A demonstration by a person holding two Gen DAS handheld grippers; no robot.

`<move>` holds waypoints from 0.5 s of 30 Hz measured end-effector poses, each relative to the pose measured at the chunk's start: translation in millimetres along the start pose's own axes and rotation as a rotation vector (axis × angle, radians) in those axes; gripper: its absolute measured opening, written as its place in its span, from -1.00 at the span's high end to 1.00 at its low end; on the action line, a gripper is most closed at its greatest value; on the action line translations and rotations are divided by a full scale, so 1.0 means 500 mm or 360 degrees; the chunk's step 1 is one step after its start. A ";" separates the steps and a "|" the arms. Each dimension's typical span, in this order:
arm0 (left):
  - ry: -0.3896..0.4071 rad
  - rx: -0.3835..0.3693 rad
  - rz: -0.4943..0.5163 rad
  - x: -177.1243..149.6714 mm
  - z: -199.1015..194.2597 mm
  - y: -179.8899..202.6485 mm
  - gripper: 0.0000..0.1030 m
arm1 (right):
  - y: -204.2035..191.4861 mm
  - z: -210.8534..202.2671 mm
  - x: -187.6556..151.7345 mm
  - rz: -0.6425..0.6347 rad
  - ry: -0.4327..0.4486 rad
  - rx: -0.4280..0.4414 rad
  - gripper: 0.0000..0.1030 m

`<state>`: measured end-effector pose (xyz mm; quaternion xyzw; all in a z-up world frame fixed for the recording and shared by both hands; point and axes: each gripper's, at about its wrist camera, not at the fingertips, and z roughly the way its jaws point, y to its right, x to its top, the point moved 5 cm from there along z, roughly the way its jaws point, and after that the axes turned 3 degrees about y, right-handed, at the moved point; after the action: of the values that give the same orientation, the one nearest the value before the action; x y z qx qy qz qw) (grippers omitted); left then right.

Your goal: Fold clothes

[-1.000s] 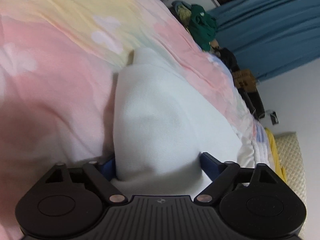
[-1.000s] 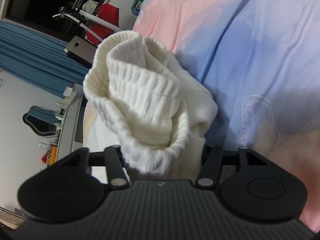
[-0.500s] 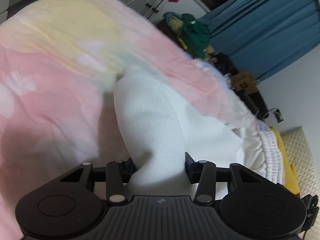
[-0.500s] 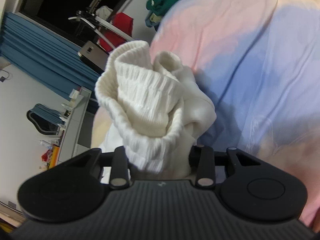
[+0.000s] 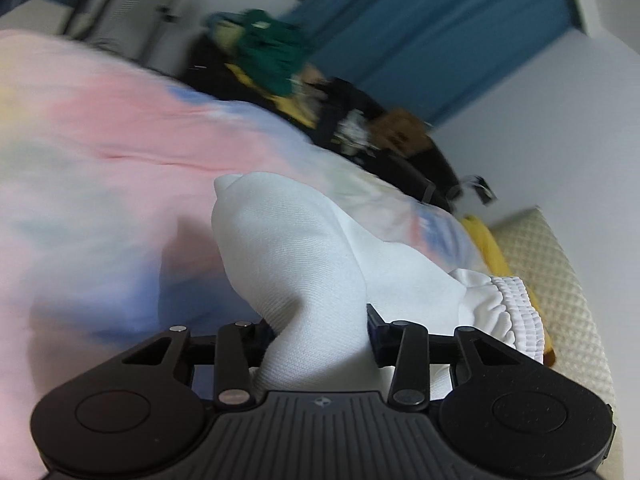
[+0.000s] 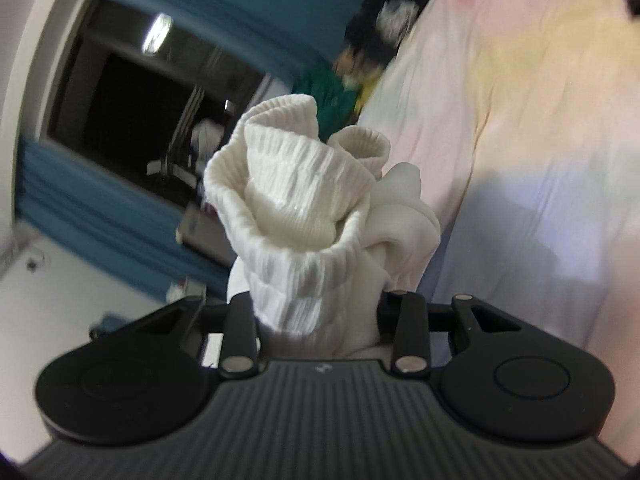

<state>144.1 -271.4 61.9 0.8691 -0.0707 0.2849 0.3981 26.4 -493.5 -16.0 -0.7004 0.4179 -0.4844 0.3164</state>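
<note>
Claws left (image 5: 320, 332) and right (image 6: 320, 320) both grip white garment (image 5: 296, 256); no legible writing.

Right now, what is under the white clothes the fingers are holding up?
Under the white garment lies a pastel bedspread, pink, blue and yellow. Whatever lies directly beneath the cloth is hidden.

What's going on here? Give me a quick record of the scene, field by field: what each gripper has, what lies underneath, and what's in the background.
left gripper: shut on white garment, smooth knit part bunched between the jaws
right gripper: shut on the same garment's ribbed waistband
jaws: both have just been closing on the fabric
surface: pastel bedspread in pink, blue and yellow
background: blue curtains, pile of dark and green clothes
image: blurred
</note>
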 end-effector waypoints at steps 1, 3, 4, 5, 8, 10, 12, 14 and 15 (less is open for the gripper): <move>-0.0012 -0.0028 0.0019 0.007 0.038 0.034 0.17 | 0.011 -0.007 0.036 0.0013 0.0040 -0.0002 0.27; -0.0035 -0.0083 0.0056 0.023 0.116 0.102 0.17 | 0.042 -0.014 0.112 0.0049 0.0119 -0.0007 0.27; -0.0044 -0.0107 0.0081 0.027 0.155 0.131 0.17 | 0.060 -0.014 0.146 0.0073 0.0156 -0.0010 0.27; -0.0054 -0.0129 0.0106 0.031 0.194 0.159 0.17 | 0.079 -0.014 0.179 0.0096 0.0193 -0.0012 0.27; -0.0100 -0.0180 0.0176 0.047 0.312 0.213 0.17 | 0.142 0.006 0.250 0.0166 0.0290 -0.0017 0.27; -0.0130 -0.0198 0.0213 0.053 0.388 0.225 0.17 | 0.191 0.026 0.278 0.0212 0.0343 -0.0014 0.27; -0.0160 -0.0202 0.0252 0.052 0.461 0.220 0.17 | 0.243 0.054 0.289 0.0264 0.0383 -0.0012 0.27; -0.0201 -0.0201 0.0273 0.041 0.526 0.192 0.16 | 0.297 0.090 0.277 0.0316 0.0401 -0.0020 0.27; -0.0222 -0.0200 0.0276 0.034 0.557 0.171 0.16 | 0.322 0.113 0.267 0.0347 0.0406 -0.0028 0.27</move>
<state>250.7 -531.2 -18.1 0.8508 -0.1908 0.2521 0.4198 59.3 -683.1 -115.9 -0.5865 0.5324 -0.5285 0.3053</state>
